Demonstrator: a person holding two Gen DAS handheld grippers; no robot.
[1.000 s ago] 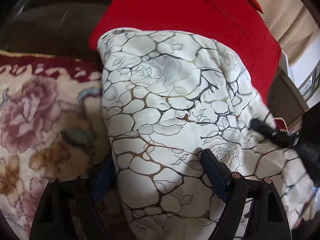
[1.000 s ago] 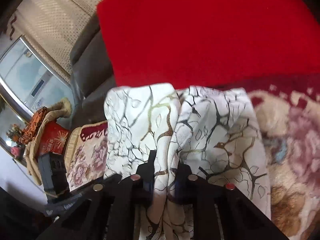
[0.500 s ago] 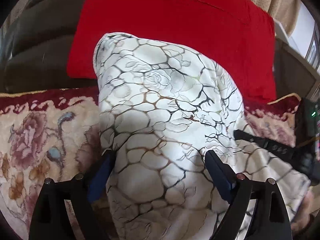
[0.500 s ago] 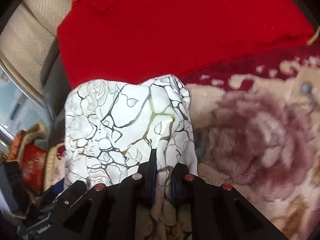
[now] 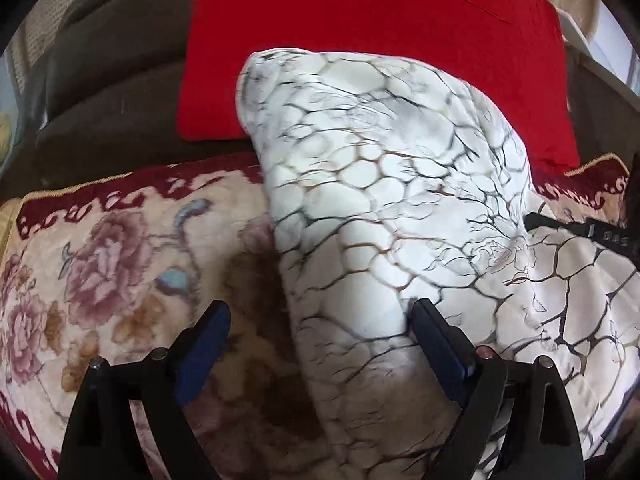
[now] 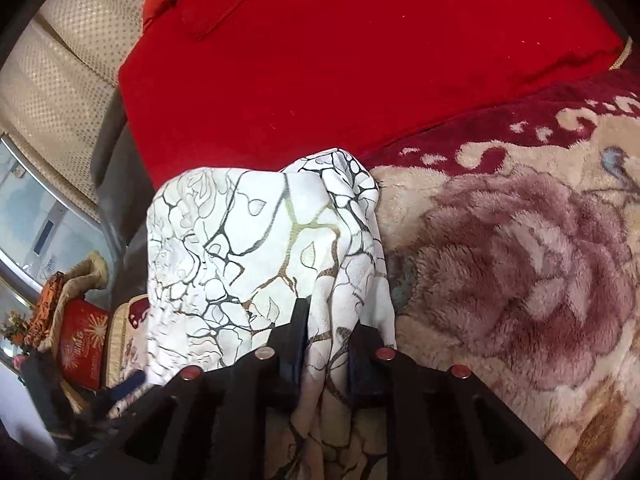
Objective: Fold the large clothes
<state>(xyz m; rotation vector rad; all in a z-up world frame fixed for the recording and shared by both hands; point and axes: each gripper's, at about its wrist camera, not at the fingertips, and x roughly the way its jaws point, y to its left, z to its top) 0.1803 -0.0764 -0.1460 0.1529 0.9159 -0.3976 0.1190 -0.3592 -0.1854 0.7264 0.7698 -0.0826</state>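
Observation:
A white garment printed with black and gold veins (image 5: pixel 380 200) lies bunched on a floral plush blanket (image 5: pixel 100 280). My left gripper (image 5: pixel 318 332) stands wide open over the garment's left edge. Its right finger (image 5: pixel 432 332) touches the cloth and its left finger (image 5: pixel 204 332) hangs clear above the blanket. In the right wrist view a fold of the garment (image 6: pixel 260 240) runs between the fingers of my right gripper (image 6: pixel 328 336). Its jaws are opening, and the fold hangs slack in the gap. The right gripper's black body (image 5: pixel 592 236) shows at the garment's far right.
A red cushion (image 5: pixel 380 40) leans on the dark sofa back (image 5: pixel 112 92) just behind the garment. Beige perforated upholstery (image 6: pixel 60 80) and a glass table edge lie to the left in the right wrist view, with a red box (image 6: pixel 82 348) below them.
My right gripper's jaws, shut on the fold before, have parted. My left gripper shifted left, so its left finger came off the cloth. The garment sank lower onto the blanket.

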